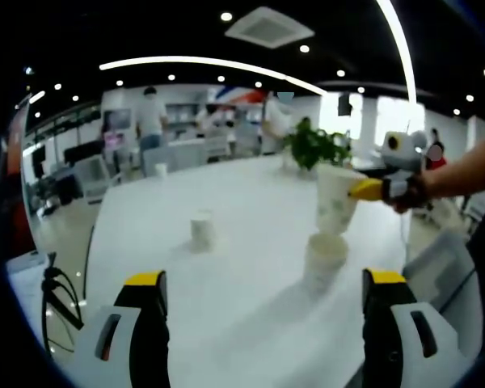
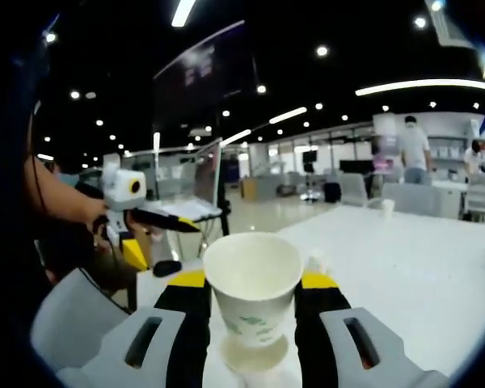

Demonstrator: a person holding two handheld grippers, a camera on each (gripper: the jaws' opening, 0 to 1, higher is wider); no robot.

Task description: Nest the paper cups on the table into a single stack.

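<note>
Clamped between the right claw jaws, a patterned paper cup hangs just above a second cup standing on the white table, while the left claw gapes released, a third cup standing apart.

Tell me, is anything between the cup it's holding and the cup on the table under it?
Nothing visible. The right gripper holds a paper cup just above the cup on the table, with only open air between them.
</note>
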